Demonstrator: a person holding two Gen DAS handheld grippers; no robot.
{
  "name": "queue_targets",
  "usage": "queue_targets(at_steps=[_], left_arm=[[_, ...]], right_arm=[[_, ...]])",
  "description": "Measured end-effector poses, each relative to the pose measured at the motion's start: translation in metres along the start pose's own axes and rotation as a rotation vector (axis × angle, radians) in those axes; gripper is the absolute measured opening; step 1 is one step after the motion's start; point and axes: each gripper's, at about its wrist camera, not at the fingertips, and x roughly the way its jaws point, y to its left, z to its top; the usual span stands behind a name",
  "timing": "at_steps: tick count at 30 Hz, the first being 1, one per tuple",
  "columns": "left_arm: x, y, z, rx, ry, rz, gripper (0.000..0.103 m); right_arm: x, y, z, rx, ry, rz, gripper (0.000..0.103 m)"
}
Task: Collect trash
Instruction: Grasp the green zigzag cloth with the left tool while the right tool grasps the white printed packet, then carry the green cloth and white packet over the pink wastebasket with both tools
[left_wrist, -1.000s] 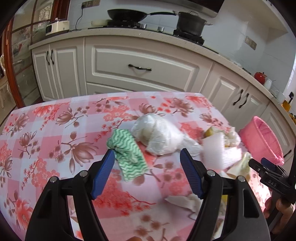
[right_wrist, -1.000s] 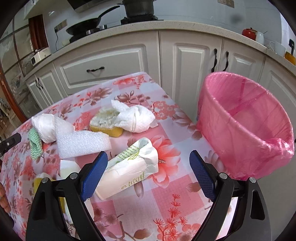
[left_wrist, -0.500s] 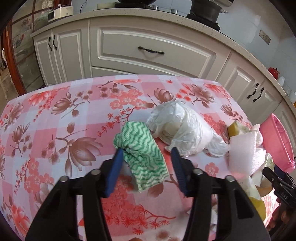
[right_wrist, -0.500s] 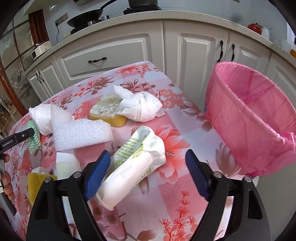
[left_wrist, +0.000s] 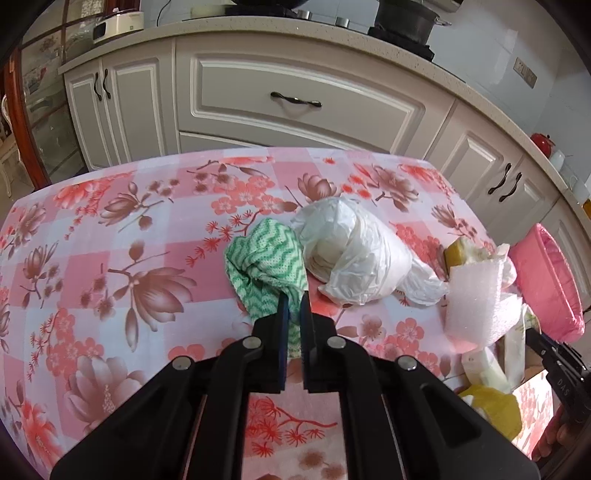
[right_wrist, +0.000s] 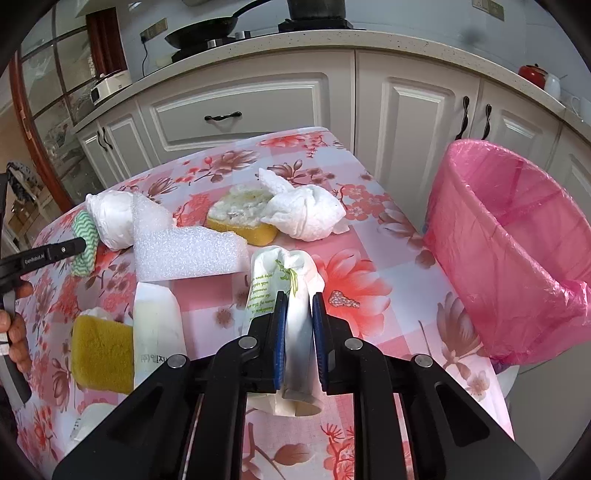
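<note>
A green-and-white wavy cloth (left_wrist: 266, 258) lies crumpled on the floral tablecloth. My left gripper (left_wrist: 294, 301) is closing tight on its near end, both pads pressing the fabric. In the right wrist view a rolled white paper wrapper with green print (right_wrist: 286, 273) lies pointing away from me. My right gripper (right_wrist: 299, 301) is closing on it, and its pads squeeze the wrapper's middle. The pink bin with a pink liner (right_wrist: 517, 258) stands past the table's right edge, open at the top. It shows small at the far right (left_wrist: 546, 280) in the left wrist view.
More trash covers the table (right_wrist: 388, 258): a white plastic bag bundle (left_wrist: 354, 254), a white foam block (right_wrist: 184, 247), a dirty yellow sponge (right_wrist: 240, 221), a knotted tissue (right_wrist: 306, 214), another yellow sponge (right_wrist: 99, 354) and a white packet (right_wrist: 155, 332). White cabinets (left_wrist: 295, 103) stand behind.
Both grippers went from wide open to shut. The left one dropped forward onto the green cloth. The right one stayed in place and clamped the paper wrapper.
</note>
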Motion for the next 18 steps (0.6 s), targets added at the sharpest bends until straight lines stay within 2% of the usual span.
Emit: queue_targets(at_steps=[9,18], left_arm=[[-0.039,-0.011,0.007,0.004,-0.075,-0.013,0.005],[-0.071,-0.045,0.024,0.061,-0.138,-0.049,0.005]], right_arm=[[-0.018,-0.010,0.011,0.001,-0.053,-0.002,0.016],[-0.049,-0.030,0.036,0.010,-0.141,-0.013,0.016]])
